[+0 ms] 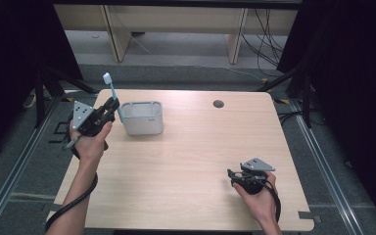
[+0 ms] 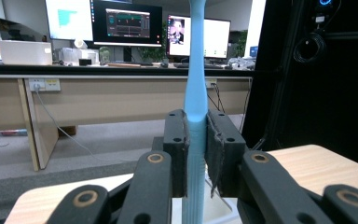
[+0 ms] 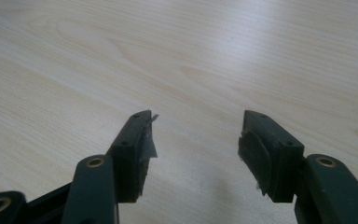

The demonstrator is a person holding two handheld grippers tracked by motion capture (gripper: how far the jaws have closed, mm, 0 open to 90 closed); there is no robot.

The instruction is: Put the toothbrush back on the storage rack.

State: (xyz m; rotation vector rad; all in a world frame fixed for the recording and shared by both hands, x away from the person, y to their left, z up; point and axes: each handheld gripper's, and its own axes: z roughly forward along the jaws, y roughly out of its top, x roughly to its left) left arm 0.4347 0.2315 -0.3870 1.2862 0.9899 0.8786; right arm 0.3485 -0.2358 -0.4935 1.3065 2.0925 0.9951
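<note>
While the person's left hand (image 1: 89, 142) stays low near the back left corner of the pale wooden bench (image 1: 191, 166), the left hand-held gripper (image 1: 111, 108) is clamped on a slim light-blue plastic toothbrush (image 1: 113, 96). From the high view the toothbrush stands nearly upright, leaning a little, its white bristled head at the top and its lower end dipping at the left rim of a white rectangular plastic holder (image 1: 143, 118). That holder sits on the bench just beside the gripper, toward the back left of the surface.

Looking along the left gripper's own jaws, the blue handle (image 2: 196, 116) runs straight up between the two black pads, which press on it from either side; its lower end drops below them toward the white holder's edge (image 2: 221, 210). Beyond the bench there is a long desk with several lit monitors (image 2: 127, 23).

Over at the front right of the bench, the person's right hand (image 1: 259, 198) holds the right hand-held gripper (image 1: 236, 177) low above the wood, well apart from the holder. In the right gripper view its jaws stand wide apart (image 3: 196, 140), with only bare wood grain between them. A small round cable hole (image 1: 219, 104) sits near the back edge of the bench.
</note>
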